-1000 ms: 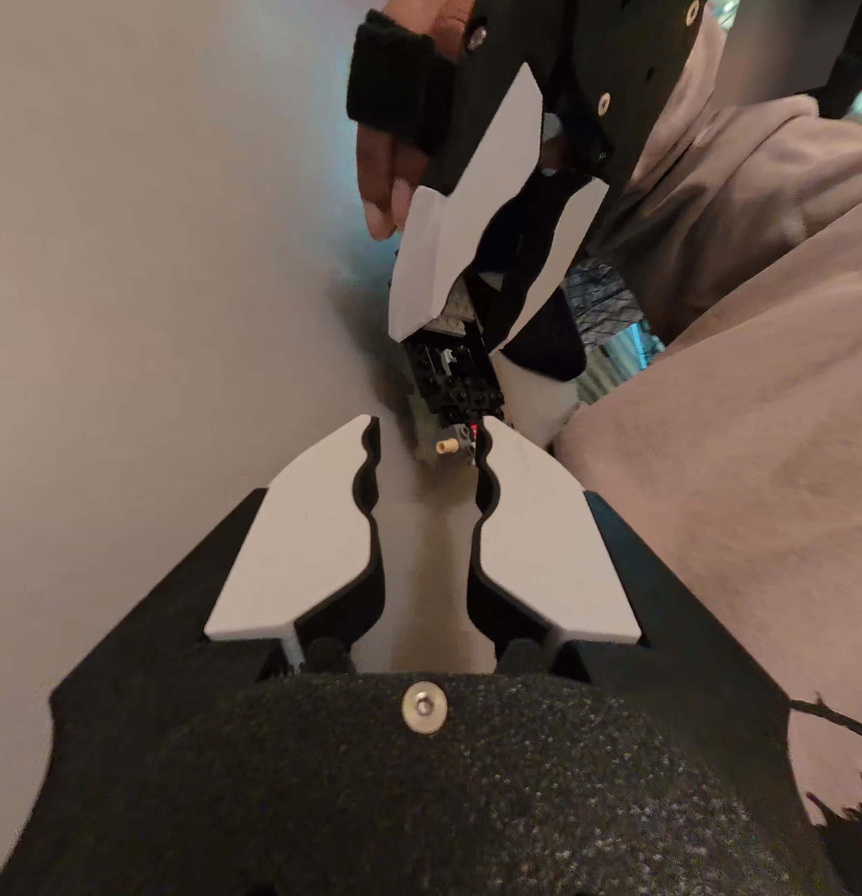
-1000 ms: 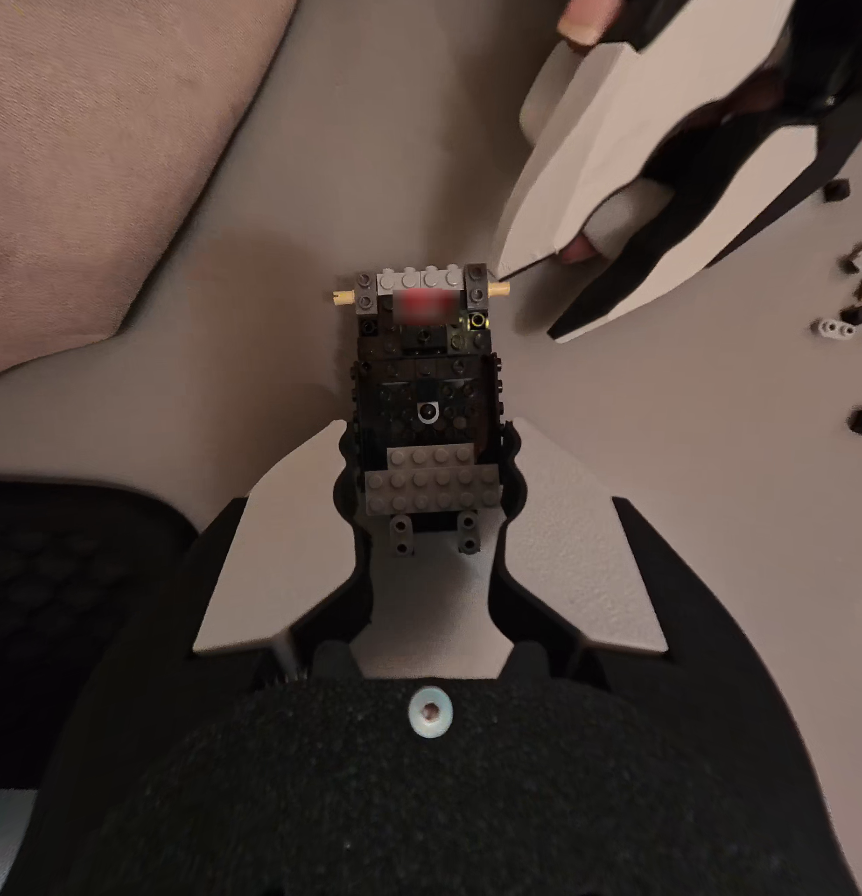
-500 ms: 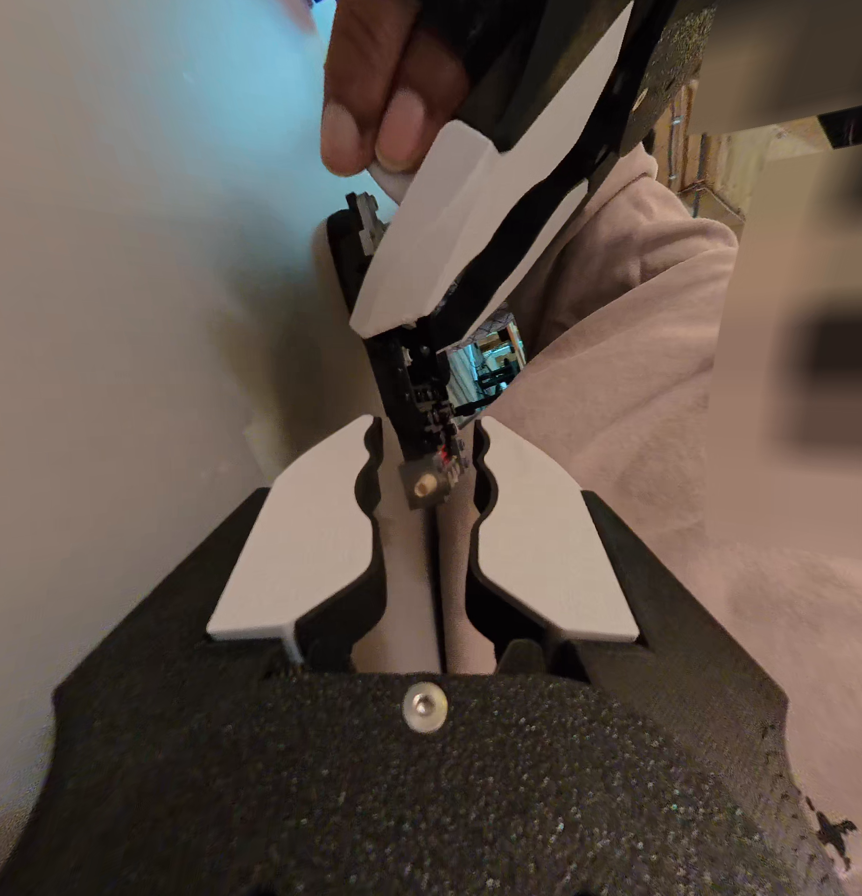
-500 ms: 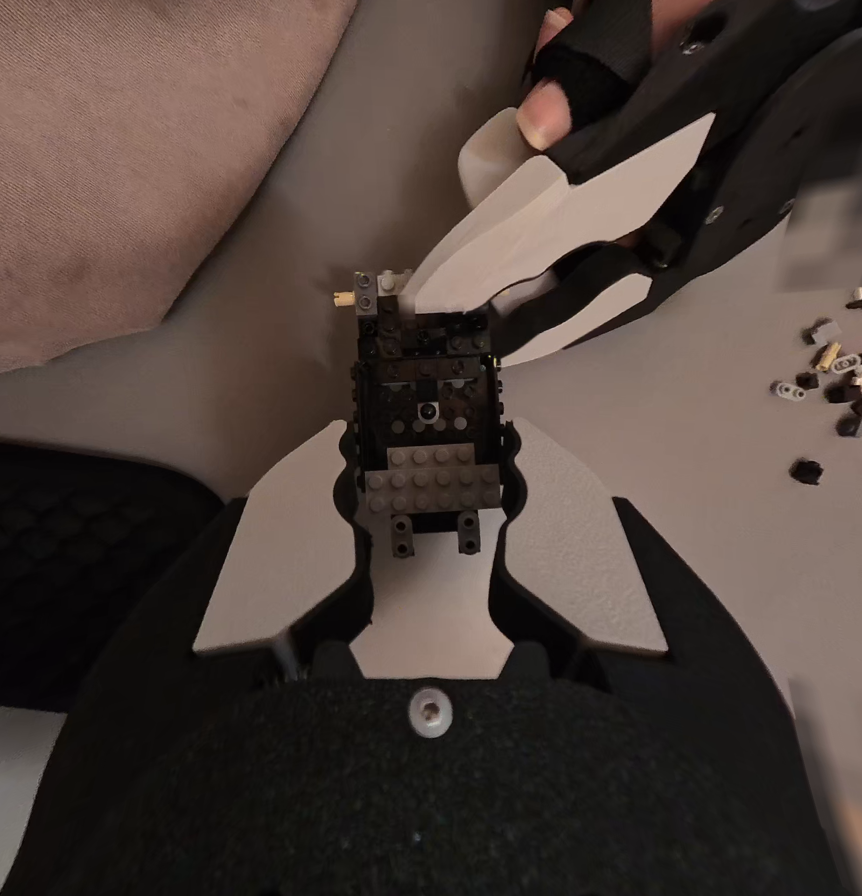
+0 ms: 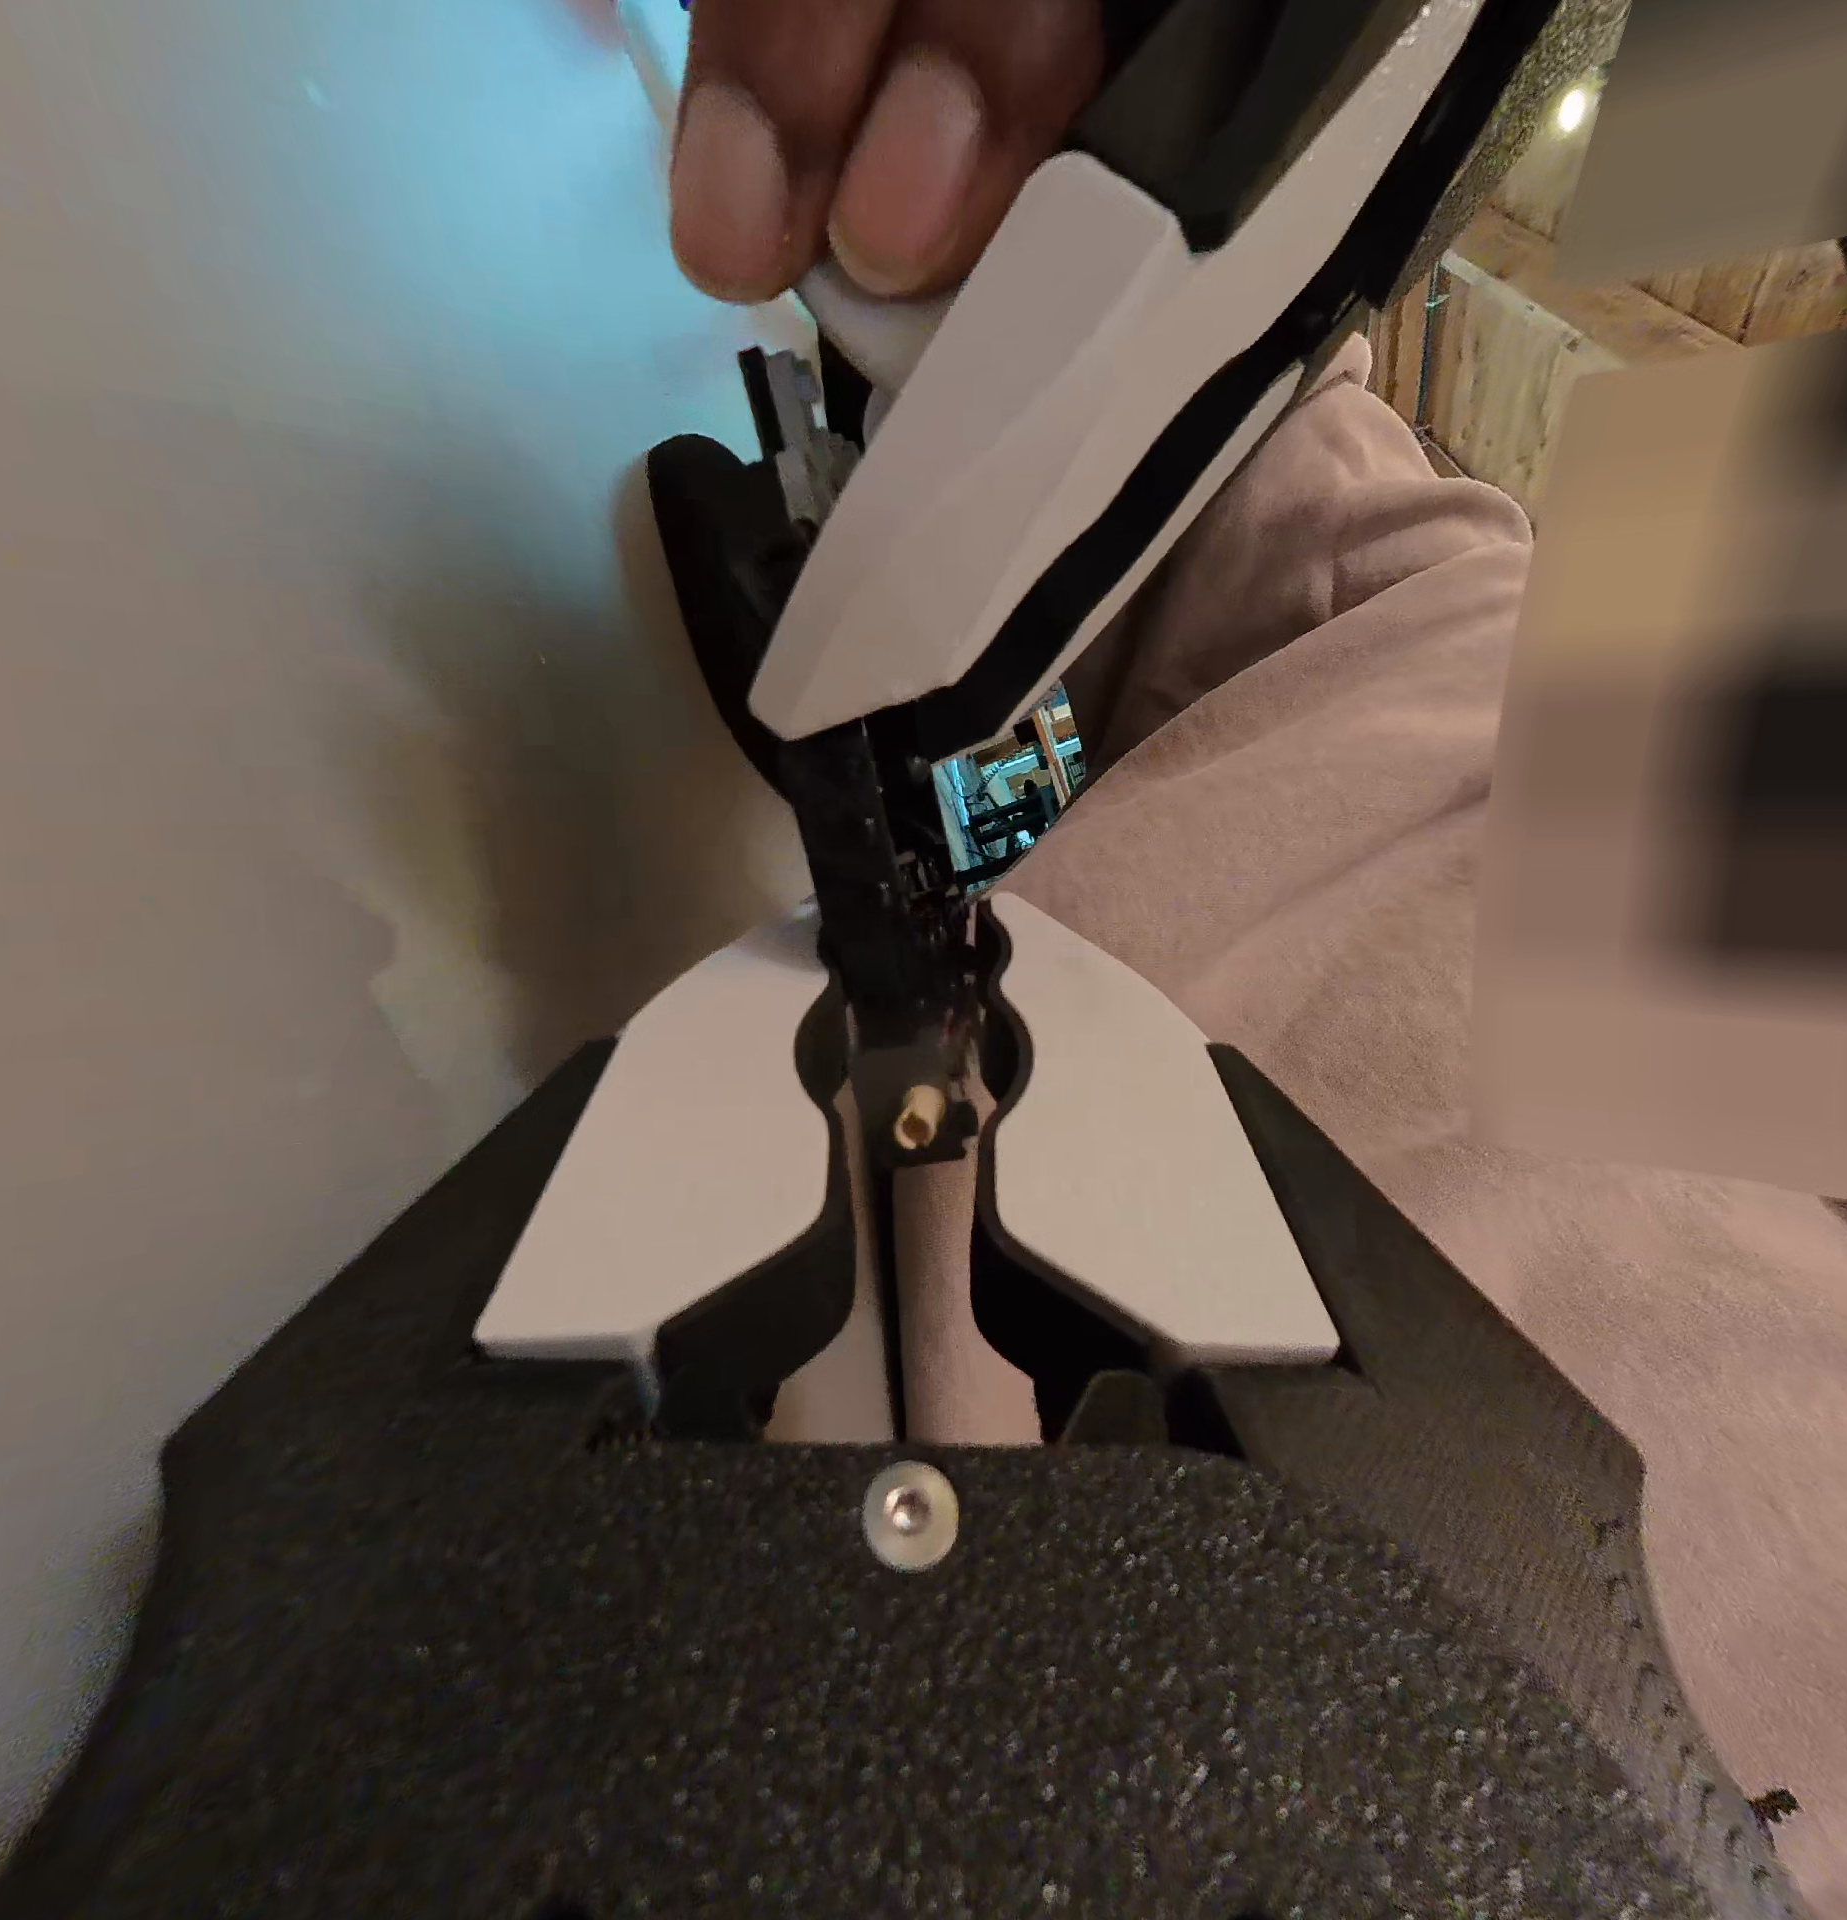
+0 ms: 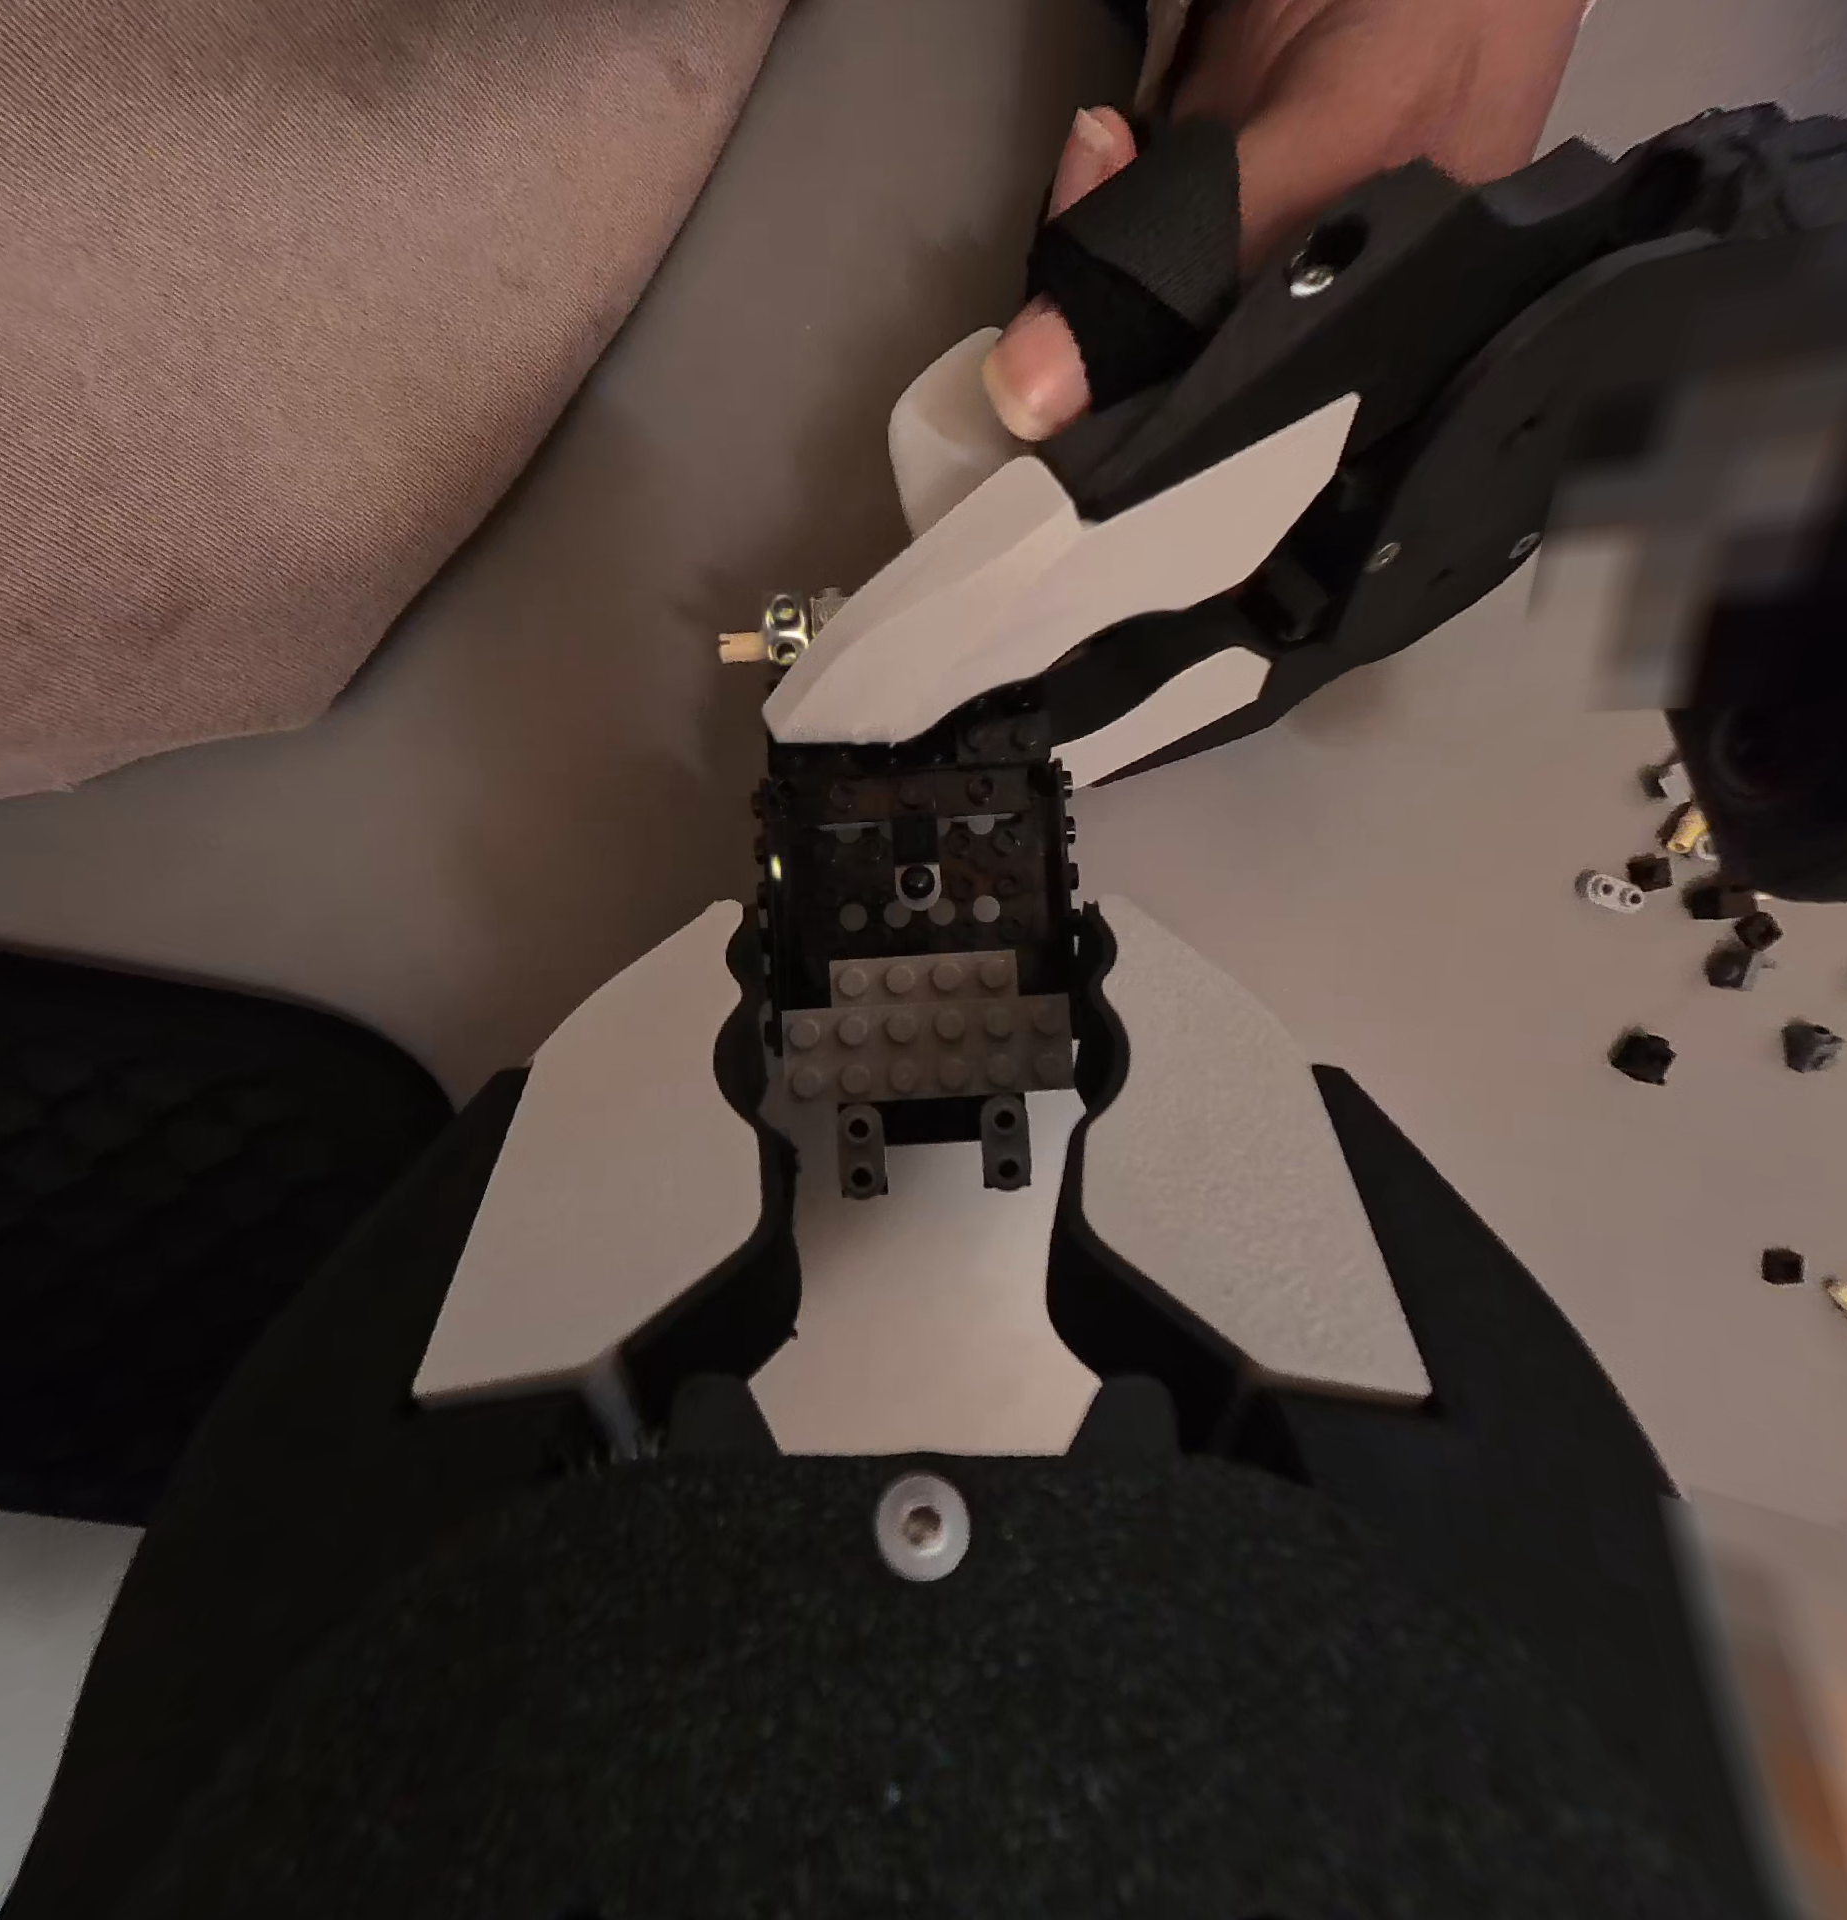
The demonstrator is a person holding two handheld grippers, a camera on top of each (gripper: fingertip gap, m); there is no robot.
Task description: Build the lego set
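Between both grippers, right gripper [image 6: 914, 914] clamps the half-built black-and-grey brick model [image 6: 914, 935]; left gripper [image 5: 914, 935] pinches its far end; loose pieces [image 6: 1729, 935] wait on the bench [image 6: 1314, 883].

- Both grippers are built with white, wavy-edged fingers [image 6: 607, 1164] on black, grainy bodies.
- A silver screw [image 5: 908, 1528] is set in the middle of each body.
- A black strap [image 6: 1147, 260] is worn round a finger.
- A pinkish-beige sleeve [image 5: 1314, 727] is seen.
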